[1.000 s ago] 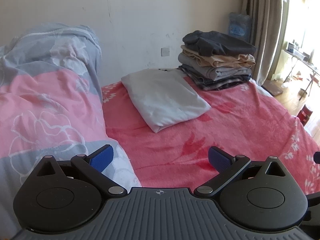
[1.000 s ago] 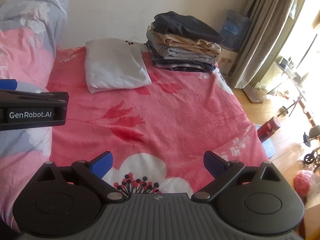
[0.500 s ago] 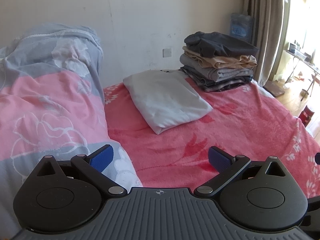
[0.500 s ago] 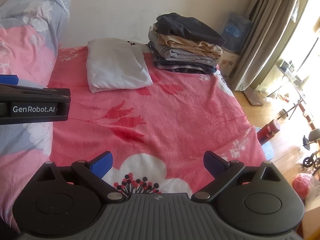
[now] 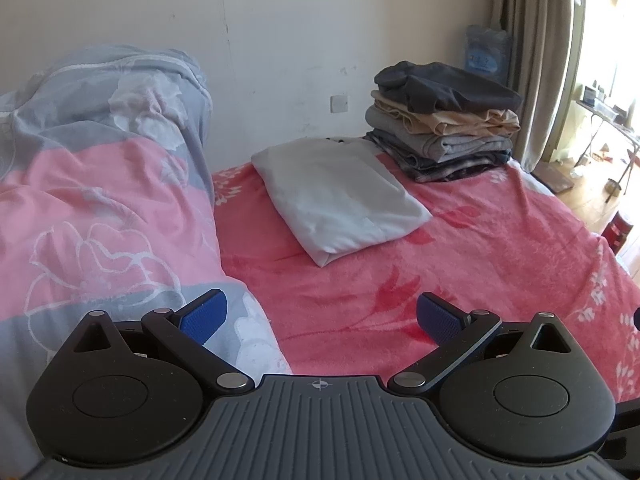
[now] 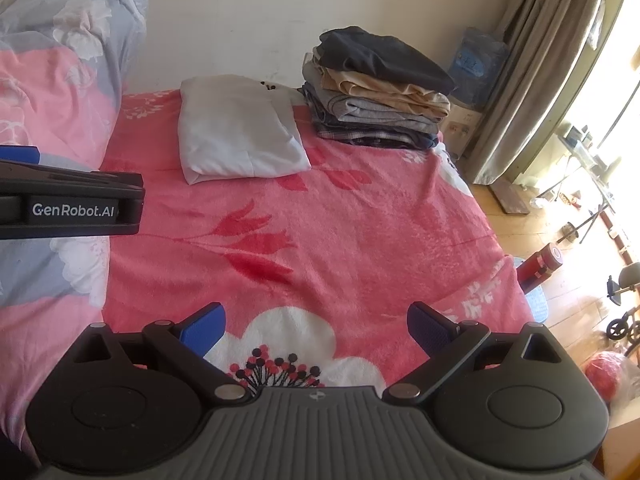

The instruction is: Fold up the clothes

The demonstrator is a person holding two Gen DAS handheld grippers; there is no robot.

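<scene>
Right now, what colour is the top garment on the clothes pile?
Dark grey, nearly black. The top garment shows best in the right wrist view.

Bed (image 6: 360, 240) is filling the middle of both views, its far edge lying against the wall (image 5: 280, 40). Bunched quilt (image 5: 100, 200) is lying along the bed's left side. Folded garment (image 5: 340, 196) is lying on the bed near the wall, just right of the quilt. Stack of folded clothes (image 5: 444, 120) is sitting right of the garment, just beside it, also by the wall. Water jug (image 6: 476, 64) is standing behind the stack in the corner, curtain (image 6: 532, 68) hanging right of it. Bottle (image 6: 540, 266) is standing on the floor (image 6: 560, 216) right of the bed. Left tool (image 5: 320, 316) and right tool (image 6: 316, 324) are both hovering over the bed's near part, jaws spread, nothing between them.
</scene>
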